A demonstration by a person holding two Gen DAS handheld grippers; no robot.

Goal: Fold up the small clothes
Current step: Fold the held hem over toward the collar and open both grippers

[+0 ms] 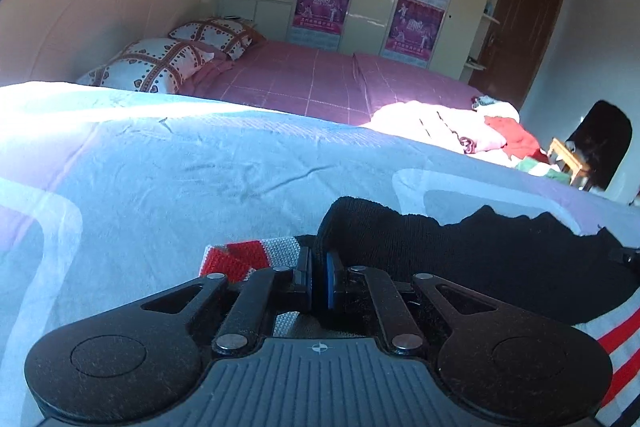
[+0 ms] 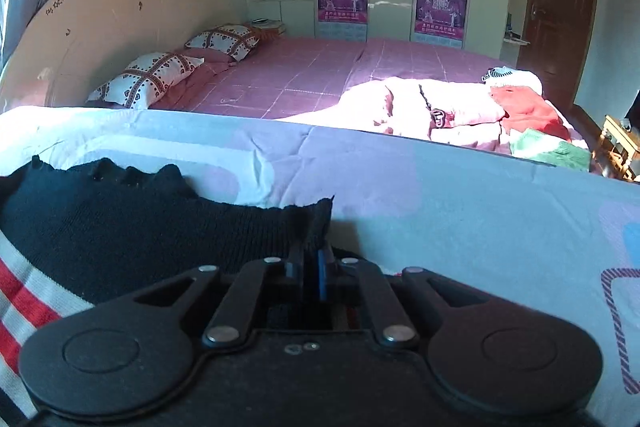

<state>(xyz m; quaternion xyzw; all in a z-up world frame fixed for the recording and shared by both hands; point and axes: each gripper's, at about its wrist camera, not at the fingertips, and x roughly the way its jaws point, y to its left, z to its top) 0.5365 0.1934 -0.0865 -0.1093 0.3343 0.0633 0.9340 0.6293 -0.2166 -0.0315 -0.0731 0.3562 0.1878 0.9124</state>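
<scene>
A small black knit sweater (image 1: pixel 480 251) with red and white striped bands lies on a pale blue and lilac quilt (image 1: pixel 180 167). In the left wrist view my left gripper (image 1: pixel 318 267) is shut on the sweater's left end, where the black knit meets a red and white striped piece (image 1: pixel 248 255). In the right wrist view the same sweater (image 2: pixel 120 227) spreads to the left. My right gripper (image 2: pixel 311 259) is shut on its right corner, and the black edge sticks up between the blue pads. The striped hem (image 2: pixel 24 299) shows at the lower left.
Beyond the quilt is a pink checked bed (image 2: pixel 300 75) with two patterned pillows (image 2: pixel 152 77) at the headboard. A pile of pink, red and green clothes (image 2: pixel 480 111) lies on its right side. A wooden stool (image 2: pixel 618 143) stands at the far right, with a wardrobe behind.
</scene>
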